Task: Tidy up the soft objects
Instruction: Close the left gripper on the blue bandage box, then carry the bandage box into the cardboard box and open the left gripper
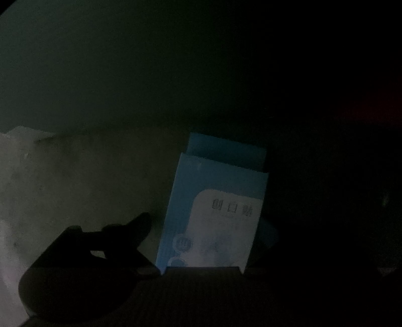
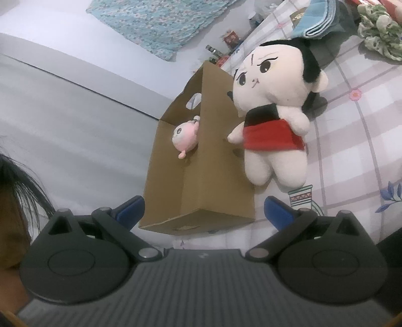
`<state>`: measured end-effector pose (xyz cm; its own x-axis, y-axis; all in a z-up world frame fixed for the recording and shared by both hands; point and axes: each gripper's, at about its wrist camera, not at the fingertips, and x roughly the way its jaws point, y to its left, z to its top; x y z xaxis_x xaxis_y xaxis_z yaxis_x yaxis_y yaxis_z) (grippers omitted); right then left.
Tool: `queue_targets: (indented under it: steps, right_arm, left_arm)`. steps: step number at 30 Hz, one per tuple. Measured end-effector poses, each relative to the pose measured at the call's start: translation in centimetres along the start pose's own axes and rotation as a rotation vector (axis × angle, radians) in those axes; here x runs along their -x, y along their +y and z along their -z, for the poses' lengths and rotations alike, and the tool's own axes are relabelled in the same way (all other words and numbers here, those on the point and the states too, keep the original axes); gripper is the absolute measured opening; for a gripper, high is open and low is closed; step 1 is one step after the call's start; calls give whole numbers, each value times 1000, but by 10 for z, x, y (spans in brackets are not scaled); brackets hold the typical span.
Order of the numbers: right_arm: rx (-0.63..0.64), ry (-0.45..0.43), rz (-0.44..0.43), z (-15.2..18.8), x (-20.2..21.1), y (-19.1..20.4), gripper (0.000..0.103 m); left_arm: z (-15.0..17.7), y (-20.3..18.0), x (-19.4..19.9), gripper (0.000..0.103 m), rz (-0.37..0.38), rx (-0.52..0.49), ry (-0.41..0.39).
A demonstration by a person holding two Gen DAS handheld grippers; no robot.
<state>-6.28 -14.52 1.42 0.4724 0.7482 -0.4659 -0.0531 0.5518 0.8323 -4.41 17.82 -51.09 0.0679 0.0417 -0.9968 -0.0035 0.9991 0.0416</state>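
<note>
The left wrist view is very dark. A blue and white flat packet (image 1: 213,208) stands between the fingers of my left gripper (image 1: 208,226). A thin gap shows beside the left finger (image 1: 140,223), and the jaws stand wide. In the right wrist view an open cardboard box (image 2: 201,176) stands on the bed with a small pink plush (image 2: 184,137) inside it. A large doll plush (image 2: 273,120) with black hair and a red skirt leans against the box's right wall. My right gripper (image 2: 204,210) hangs open before the box's near corner, holding nothing.
A plaid bedsheet (image 2: 351,140) runs to the right of the box. A blue towel (image 2: 316,17) and a floral cloth (image 2: 379,32) lie at the far right. A white wall (image 2: 62,120) is on the left. A person's hair (image 2: 15,181) shows at the left edge.
</note>
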Motion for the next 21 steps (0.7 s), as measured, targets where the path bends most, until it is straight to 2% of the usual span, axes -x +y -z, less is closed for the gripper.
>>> queue_targets:
  steps: [2,4,6,9,13,17,21]
  right_arm:
    - [-9,1,2,-1,-1,-3,102]
    - [-21,3,2,-2,-2,-6,102]
    - [-33,4,-2,-2,-3,-9,102]
    - [-48,5,-9,-3,-3,-13,102]
    - [-58,-6,-39,-5,0,-15,102]
    - [-64,0,-86,-6,0,-16,102]
    - [-24,40,-129,-6,-7,-5,102]
  left_arm:
    - [-1,0,3,81,8,-20,-7]
    - [-1,-1,6,75,25,-32,-13]
    - [-2,-1,9,74,20,-36,-15]
    - [-2,3,12,74,27,13,-7]
    - [7,21,37,74,35,88,9]
    - [30,53,93,74,20,152,-10]
    - [62,91,176,74,-10,269,-98]
